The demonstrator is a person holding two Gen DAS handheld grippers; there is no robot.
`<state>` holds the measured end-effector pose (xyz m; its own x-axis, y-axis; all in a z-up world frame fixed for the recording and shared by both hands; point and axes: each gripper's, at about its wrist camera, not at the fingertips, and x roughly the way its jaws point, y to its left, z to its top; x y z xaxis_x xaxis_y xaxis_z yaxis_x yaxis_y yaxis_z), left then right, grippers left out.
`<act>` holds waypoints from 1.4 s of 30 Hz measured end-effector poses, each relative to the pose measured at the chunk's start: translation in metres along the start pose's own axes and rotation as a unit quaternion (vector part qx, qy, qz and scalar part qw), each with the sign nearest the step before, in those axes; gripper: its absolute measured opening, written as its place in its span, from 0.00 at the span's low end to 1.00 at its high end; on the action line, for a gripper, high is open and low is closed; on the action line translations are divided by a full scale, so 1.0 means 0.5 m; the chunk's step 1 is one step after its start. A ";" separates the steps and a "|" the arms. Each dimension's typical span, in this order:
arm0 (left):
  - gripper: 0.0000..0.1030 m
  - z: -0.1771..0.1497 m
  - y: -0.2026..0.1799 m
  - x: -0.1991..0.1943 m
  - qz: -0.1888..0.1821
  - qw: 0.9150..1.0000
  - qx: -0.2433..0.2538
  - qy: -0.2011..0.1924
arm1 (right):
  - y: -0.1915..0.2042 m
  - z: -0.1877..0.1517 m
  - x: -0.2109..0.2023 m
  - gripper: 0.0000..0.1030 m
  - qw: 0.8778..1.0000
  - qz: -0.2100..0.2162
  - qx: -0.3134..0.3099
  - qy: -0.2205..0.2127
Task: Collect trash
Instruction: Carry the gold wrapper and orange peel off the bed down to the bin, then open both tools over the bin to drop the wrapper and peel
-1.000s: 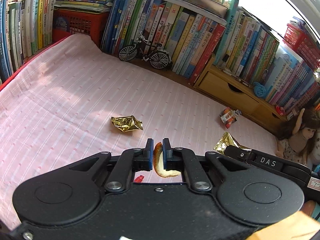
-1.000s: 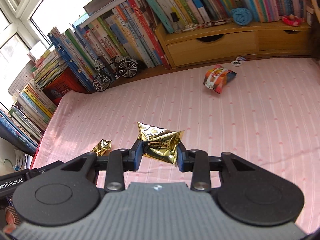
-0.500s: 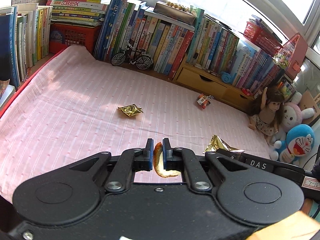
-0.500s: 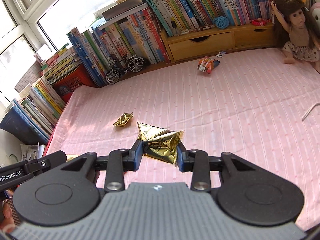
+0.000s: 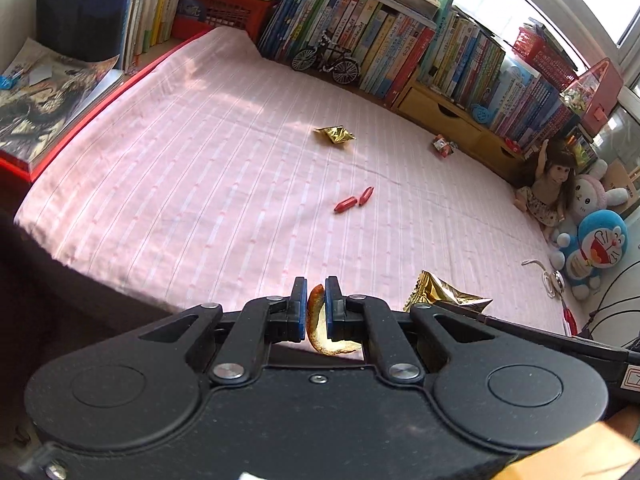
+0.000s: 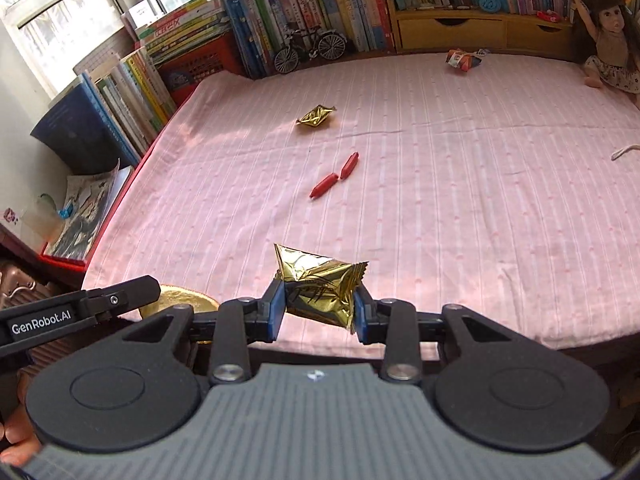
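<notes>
My left gripper (image 5: 316, 300) is shut on a curved orange peel (image 5: 320, 330), held over the near edge of the pink bed (image 5: 200, 184). My right gripper (image 6: 320, 304) is shut on a gold foil wrapper (image 6: 318, 286), also above the bed's near edge; the same wrapper (image 5: 444, 294) shows at the right in the left wrist view. On the bed lie a crumpled gold wrapper (image 5: 335, 135) (image 6: 316, 116), two red sausage-shaped wrappers (image 5: 354, 201) (image 6: 335, 176), and an orange snack packet (image 5: 442, 146) (image 6: 462, 60) near the far edge.
Rows of books (image 5: 400, 48) and a toy bicycle (image 5: 326, 60) line the far side, with wooden drawers (image 6: 452, 32). A doll (image 5: 546, 184) and plush toys (image 5: 596, 240) sit at the right. Magazines (image 5: 44, 96) lie left of the bed. A white cord (image 6: 624, 152) lies right.
Both grippers have pulled back and up from the bed with their trash still held. The two red wrappers have come into view in the middle of the bed.
</notes>
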<state>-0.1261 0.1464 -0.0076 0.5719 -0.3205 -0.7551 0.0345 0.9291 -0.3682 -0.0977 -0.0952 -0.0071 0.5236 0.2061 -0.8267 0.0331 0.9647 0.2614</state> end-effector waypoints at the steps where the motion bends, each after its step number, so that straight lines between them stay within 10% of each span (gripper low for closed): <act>1: 0.08 -0.012 0.009 -0.004 0.004 1.000 -0.007 0.001 | 0.009 -0.013 0.000 0.38 1.000 0.005 -0.007 0.006; 18: 0.08 -0.186 0.086 0.011 0.088 0.992 -0.067 0.055 | 0.042 -0.177 0.026 0.40 0.989 0.073 -0.082 0.102; 37: 0.09 -0.293 0.238 0.220 0.097 0.981 -0.095 0.139 | 0.076 -0.300 0.244 0.46 0.967 0.056 -0.138 0.206; 42: 0.47 -0.292 0.260 0.233 0.109 0.980 -0.097 0.138 | 0.083 -0.307 0.274 0.67 0.967 0.049 -0.141 0.209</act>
<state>-0.1744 0.2029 -0.2226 0.3050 -0.1810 -0.9350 -0.2356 0.9369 -0.2582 -0.1555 -0.0018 -0.1862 0.1215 0.2908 -0.9490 -0.2635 0.9313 0.2517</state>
